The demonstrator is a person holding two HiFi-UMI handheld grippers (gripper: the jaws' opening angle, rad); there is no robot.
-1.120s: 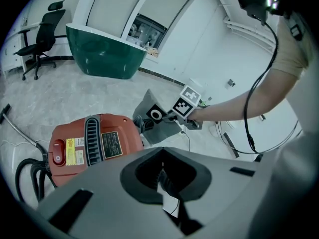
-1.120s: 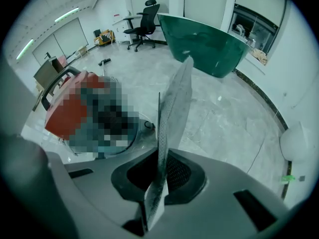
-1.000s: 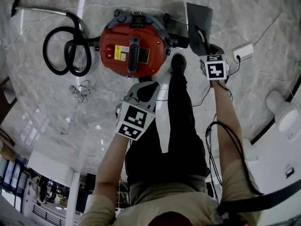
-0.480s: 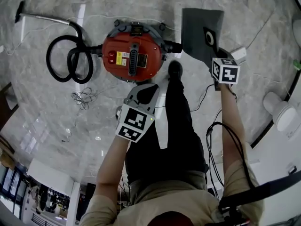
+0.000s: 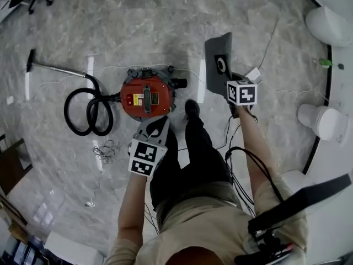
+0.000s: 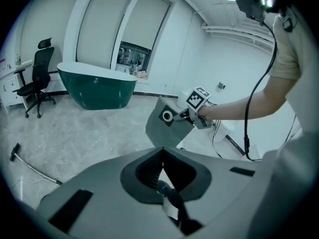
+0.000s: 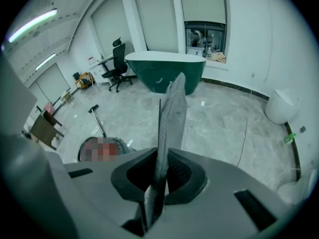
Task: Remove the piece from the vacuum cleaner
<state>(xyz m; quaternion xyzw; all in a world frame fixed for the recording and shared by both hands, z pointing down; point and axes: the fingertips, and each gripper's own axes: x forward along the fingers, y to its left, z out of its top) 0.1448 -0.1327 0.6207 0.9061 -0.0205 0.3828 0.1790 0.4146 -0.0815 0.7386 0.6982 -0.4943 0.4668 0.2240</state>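
The red vacuum cleaner (image 5: 146, 98) stands on the marble floor with its black hose (image 5: 88, 112) coiled to its left and the wand (image 5: 55, 69) beyond. My right gripper (image 5: 230, 77) is shut on a flat grey dust bag (image 5: 219, 59) with a round collar, held in the air right of the vacuum and clear of it. In the right gripper view the bag (image 7: 169, 113) stands edge-on between the jaws. The left gripper view shows that bag (image 6: 167, 126) hanging from the right gripper (image 6: 192, 114). My left gripper (image 5: 154, 128) hovers in front of the vacuum, shut and holding nothing.
A dark green bathtub (image 6: 94, 86) and an office chair (image 6: 37, 73) stand at the far side. White toilets (image 5: 325, 123) sit at the right wall. A power strip (image 5: 252, 74) and loose cables (image 5: 105, 148) lie on the floor. The person's shoe (image 5: 191, 108) is beside the vacuum.
Both grippers have risen well above the floor, and the right one has carried the grey bag up and away from the vacuum. The vacuum has not moved.
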